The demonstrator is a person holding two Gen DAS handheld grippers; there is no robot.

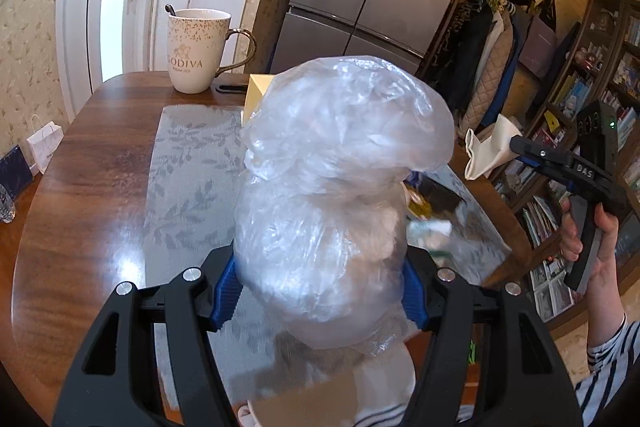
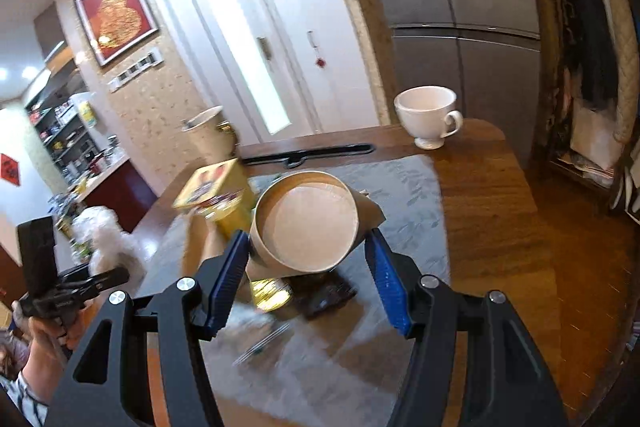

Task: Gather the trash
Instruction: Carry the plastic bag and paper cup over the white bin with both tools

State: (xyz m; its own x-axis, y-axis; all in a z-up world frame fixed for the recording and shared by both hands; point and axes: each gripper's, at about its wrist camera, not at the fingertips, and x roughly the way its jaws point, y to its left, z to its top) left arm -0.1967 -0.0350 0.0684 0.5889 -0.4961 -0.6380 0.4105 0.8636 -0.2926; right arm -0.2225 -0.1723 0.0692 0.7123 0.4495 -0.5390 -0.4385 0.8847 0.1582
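In the left wrist view, my left gripper [image 1: 320, 279] is shut on a clear plastic bag [image 1: 340, 147] stuffed with white scraps, its blue pads [image 1: 226, 291] pressing both sides; the bag hangs above the table. My right gripper [image 2: 308, 255] is shut on a brown paper cup [image 2: 306, 223], tilted with its mouth towards the camera and lifted off the table. The right gripper [image 1: 520, 147] also shows at the right edge of the left view, a hand on its handle and something pale at its tip. In the right wrist view, the left gripper [image 2: 100, 279] and bag [image 2: 108, 239] appear at the far left.
A wooden table [image 1: 80, 207] carries a grey leaf-patterned placemat [image 1: 192, 167], a Godiva mug [image 1: 198, 51] with a spoon, a white teacup [image 2: 428, 115], a yellow box [image 2: 216, 187], a black hanger [image 2: 308, 153] and a dark packet [image 2: 324, 297]. Fridge and bookshelf stand behind.
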